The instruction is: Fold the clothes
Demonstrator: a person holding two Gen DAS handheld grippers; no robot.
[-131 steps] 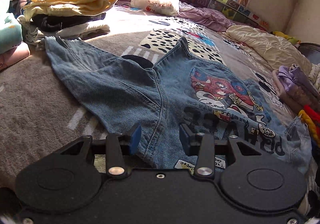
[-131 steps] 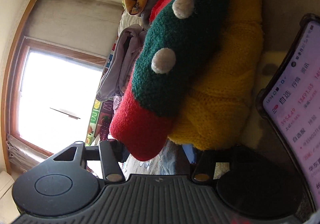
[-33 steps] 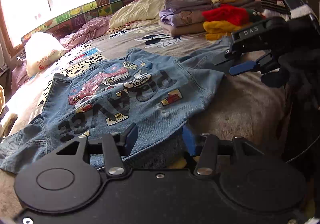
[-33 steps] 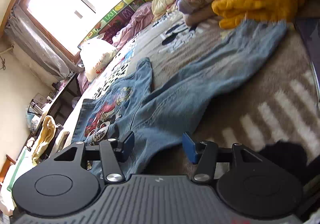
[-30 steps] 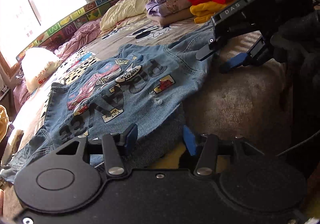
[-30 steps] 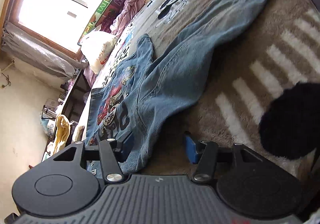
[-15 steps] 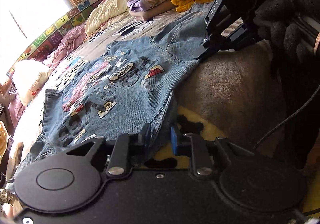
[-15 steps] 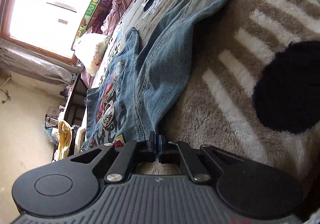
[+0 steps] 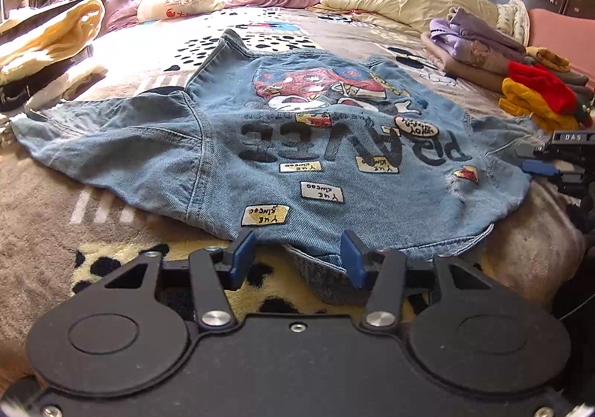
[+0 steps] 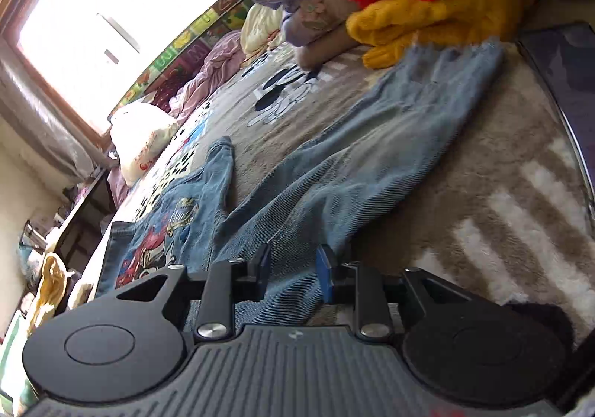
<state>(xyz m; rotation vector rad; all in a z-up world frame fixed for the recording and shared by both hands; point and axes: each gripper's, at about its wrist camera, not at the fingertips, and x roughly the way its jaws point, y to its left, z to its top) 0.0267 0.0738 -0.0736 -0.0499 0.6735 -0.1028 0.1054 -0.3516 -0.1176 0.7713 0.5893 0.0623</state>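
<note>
both tools' jaws parted at the denim jacket [image 9: 334,157] hem.

Bright daylight from the blown-out window [image 10: 93,15] at upper left; fisheye bending rounds the frame edges; the right wrist view is slightly motion-blurred.

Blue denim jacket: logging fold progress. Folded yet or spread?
Spread: the blue denim jacket lies back-up across the bed, both sleeves out.

Left tongs [image 9: 297,261] gape wide; right tongs [image 10: 292,274] part-open.
</note>
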